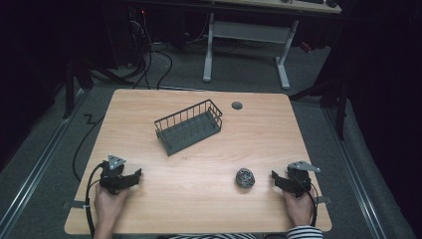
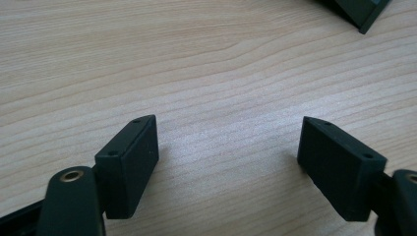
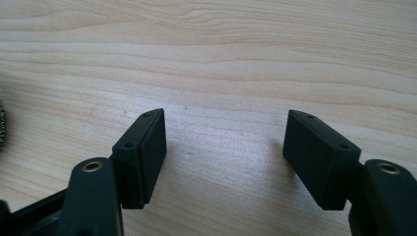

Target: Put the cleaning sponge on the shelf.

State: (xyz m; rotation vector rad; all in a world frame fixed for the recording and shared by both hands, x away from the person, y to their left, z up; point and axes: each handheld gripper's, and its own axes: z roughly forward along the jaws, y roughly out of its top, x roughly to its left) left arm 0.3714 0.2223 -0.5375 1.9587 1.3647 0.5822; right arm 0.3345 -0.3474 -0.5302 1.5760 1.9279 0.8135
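A wire basket sits at the centre of the table, set at a slant, a grommet hole behind it to the right. A steel scouring ball lies nearer the person, just left of the right gripper; the left gripper rests at the near left.

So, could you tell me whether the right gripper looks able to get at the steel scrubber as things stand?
Probably yes: the right gripper is open, and bare table lies between it and the steel scrubber.

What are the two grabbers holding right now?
Nothing. The left gripper and the right gripper both stand open over bare table. The steel scrubber lies untouched near the right gripper, and the wire basket sits farther back.
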